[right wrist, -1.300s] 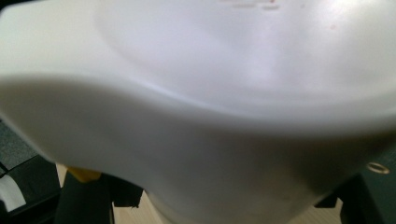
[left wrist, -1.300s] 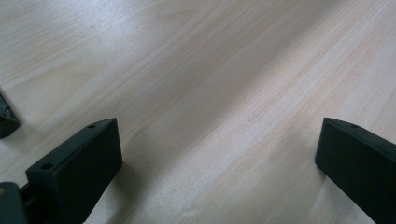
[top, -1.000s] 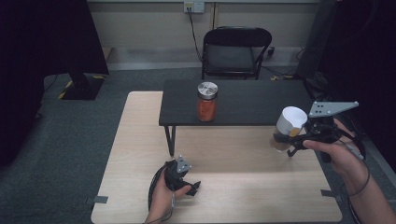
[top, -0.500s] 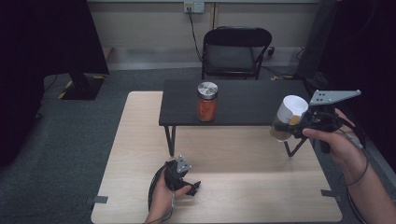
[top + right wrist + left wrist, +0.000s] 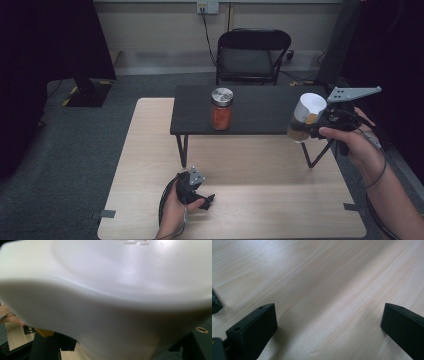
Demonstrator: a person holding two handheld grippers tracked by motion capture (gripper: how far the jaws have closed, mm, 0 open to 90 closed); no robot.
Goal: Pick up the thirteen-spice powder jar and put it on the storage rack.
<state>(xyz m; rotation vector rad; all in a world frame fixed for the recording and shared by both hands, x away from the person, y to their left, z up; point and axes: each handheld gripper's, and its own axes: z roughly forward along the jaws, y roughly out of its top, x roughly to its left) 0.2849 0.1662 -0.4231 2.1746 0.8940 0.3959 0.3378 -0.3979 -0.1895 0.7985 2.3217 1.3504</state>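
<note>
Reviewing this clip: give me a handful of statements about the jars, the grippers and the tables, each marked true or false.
1. The right gripper is shut on the white-lidded jar. True.
2. The orange jar lies on its side. False: it stands upright on the black table.
3. The left gripper has its jaws open, with nothing between them. True.
4. The white-lidded jar rests on the wooden table. False: it is held in the air by the black table's right end.
5. The chair holds a box. False: its seat is bare.
</note>
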